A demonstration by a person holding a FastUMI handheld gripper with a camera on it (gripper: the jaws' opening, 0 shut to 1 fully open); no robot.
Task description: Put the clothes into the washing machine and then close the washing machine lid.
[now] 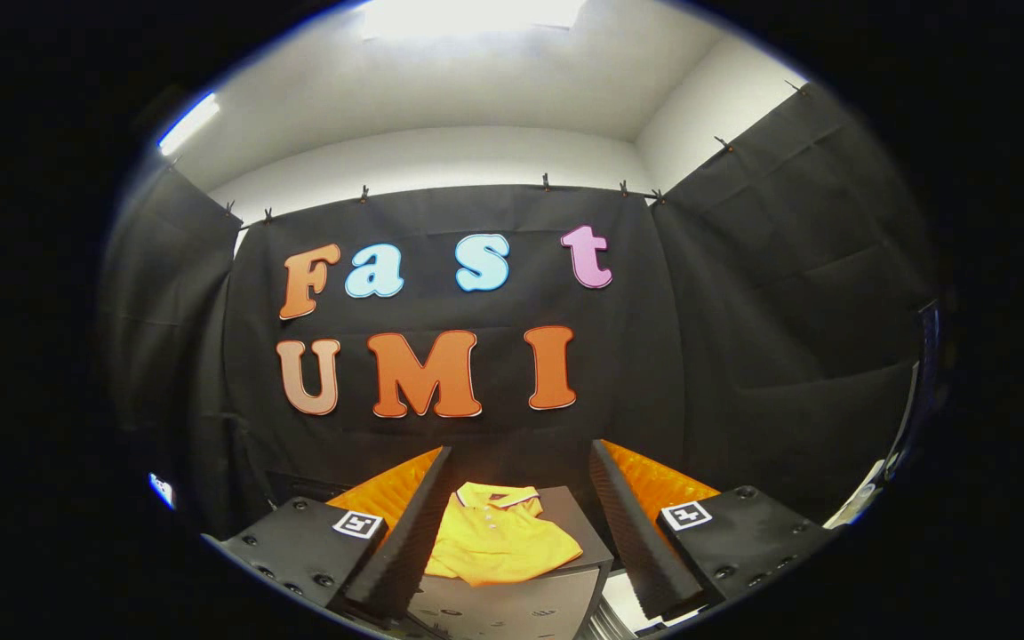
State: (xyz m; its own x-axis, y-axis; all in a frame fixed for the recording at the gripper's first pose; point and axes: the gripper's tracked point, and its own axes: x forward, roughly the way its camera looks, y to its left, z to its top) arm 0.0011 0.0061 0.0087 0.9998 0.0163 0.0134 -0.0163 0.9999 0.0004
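Gripper view is showing me the claw [521,524] standing wide apart, its two fingers [405,533] spread and gripping nothing. I am holding it raised and level, looking out along both fingers toward the booth's back wall. Each finger is carrying a small square marker [358,524] on its base block.

Lying between the fingers and a little beyond their bases, a yellow polo shirt [499,538] is resting folded on the top of a dark, box-shaped unit [565,524]; I am taking this for the washing machine, though I cannot tell from here where its lid is or whether it is up or down. The shirt's collar, trimmed with a dark stripe, is pointing away from me toward the wall, and a row of small buttons is running down from it. Neither finger is touching the cloth; the shirt is sitting clear of both, closer to my left finger than to the right.

Past the unit, black cloth [743,356] is hanging from clips along a line, covering the back and both sides. Above it, white wall and ceiling are showing, with a bright ceiling light [468,16] glaring overhead.
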